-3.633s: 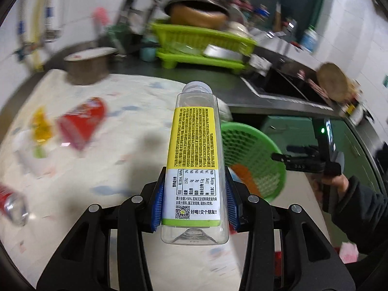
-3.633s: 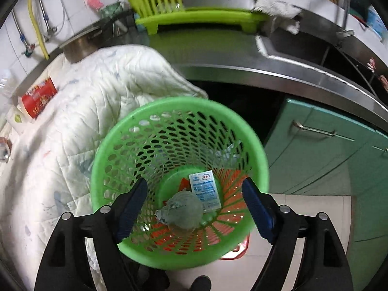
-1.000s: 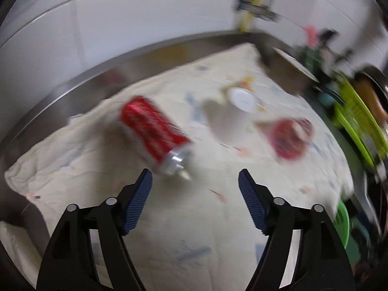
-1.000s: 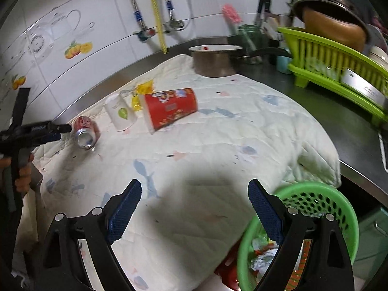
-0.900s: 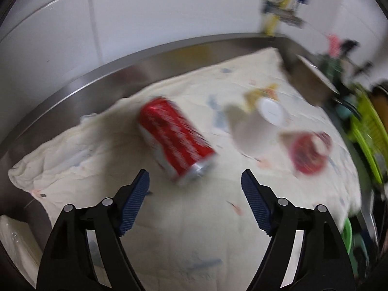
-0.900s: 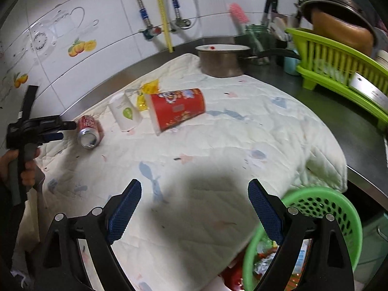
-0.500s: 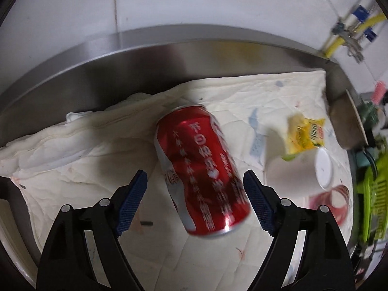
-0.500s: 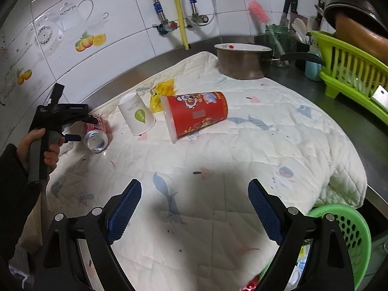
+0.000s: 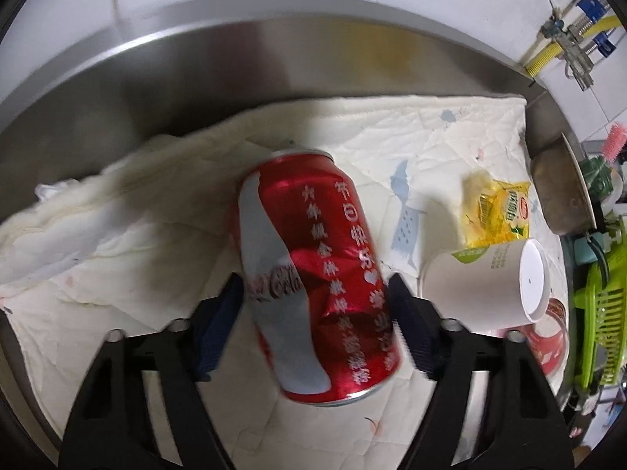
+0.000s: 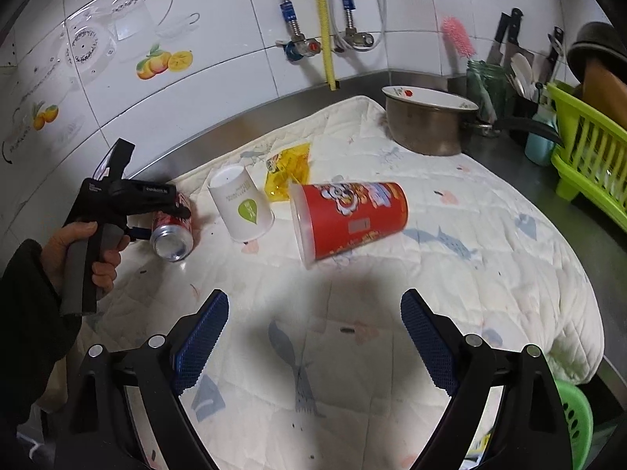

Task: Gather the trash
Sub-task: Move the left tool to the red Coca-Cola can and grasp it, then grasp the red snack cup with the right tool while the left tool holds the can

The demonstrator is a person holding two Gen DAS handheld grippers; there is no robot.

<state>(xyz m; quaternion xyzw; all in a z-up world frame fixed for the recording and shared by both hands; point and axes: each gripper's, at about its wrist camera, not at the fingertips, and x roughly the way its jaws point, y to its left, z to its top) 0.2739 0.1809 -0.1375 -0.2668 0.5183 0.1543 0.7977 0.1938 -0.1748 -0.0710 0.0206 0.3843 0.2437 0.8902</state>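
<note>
The left gripper (image 9: 313, 313) points steeply down over a dented red soda can (image 9: 317, 274) that lies on its side on the white quilted cloth (image 9: 117, 254) spread across the steel counter (image 9: 196, 78). Its jaws have just been closing and the can now sits between them, the blue pads (image 9: 219, 313) right against its flanks, though whether they already press on it I cannot tell. From the can, a white paper cup (image 9: 486, 286) lies tipped over at about three o'clock, just beside the gripper's right finger, and a yellow snack wrapper (image 9: 497, 211) lies at about two o'clock, its lower edge touching the cup. Past them, toward the far end of the cloth, stands a metal pot (image 10: 427, 121) with a plate as a lid. In the right wrist view the person's hand (image 10: 78, 254) grips the black handle of the left tool at about nine o'clock from the middle of the cloth, with the can's open end facing out below it. The right gripper (image 10: 313, 352) hangs above the bare middle of the cloth with its jaws spread wide and nothing between them. A big red snack tub (image 10: 348, 219) lies on its side at twelve o'clock from it, well apart from its fingers. The rim of the green basket (image 10: 576, 423) peeks out at about four o'clock, below the edge of the cloth, and a lime dish rack (image 10: 588, 149) stands on the counter at two o'clock.
</note>
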